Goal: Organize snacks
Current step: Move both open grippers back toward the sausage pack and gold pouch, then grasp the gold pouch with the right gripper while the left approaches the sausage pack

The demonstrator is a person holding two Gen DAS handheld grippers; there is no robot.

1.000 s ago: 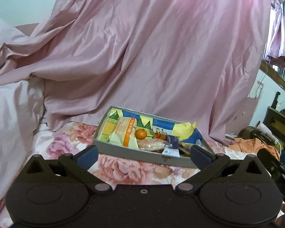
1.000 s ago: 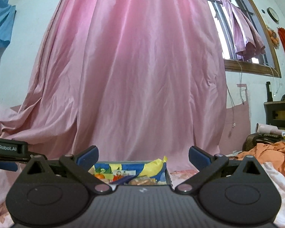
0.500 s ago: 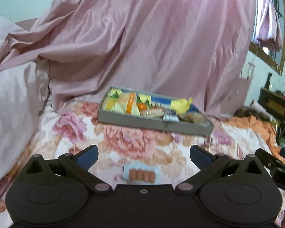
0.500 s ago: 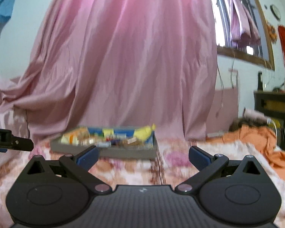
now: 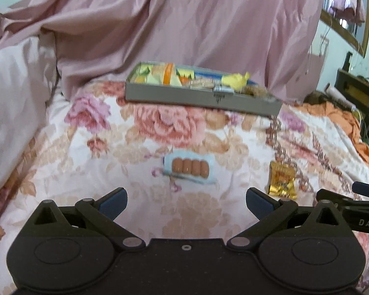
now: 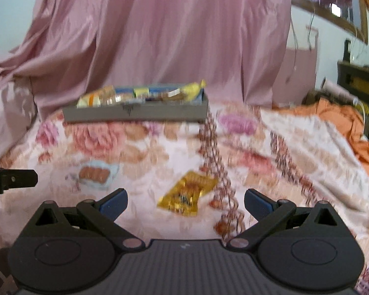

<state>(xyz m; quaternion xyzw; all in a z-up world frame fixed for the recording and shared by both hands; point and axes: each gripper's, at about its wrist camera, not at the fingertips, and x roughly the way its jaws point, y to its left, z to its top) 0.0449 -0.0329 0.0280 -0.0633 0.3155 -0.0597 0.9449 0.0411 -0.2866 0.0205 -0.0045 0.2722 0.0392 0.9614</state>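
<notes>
The left gripper and the right gripper are side by side, tilted downward, each with its jaws spread wide and nothing between them.

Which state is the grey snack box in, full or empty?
Mostly full: the grey snack box shows packets above its front wall; sausage pack and gold packet lie outside.

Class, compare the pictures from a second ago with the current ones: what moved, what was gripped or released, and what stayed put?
Both cameras tilted down and drew back from the grey snack box, bringing the sausage pack and the gold snack packet on the floral bedspread into view. Nothing was gripped or released: the left gripper and right gripper stay open and empty. The box and its snacks look unmoved.
</notes>
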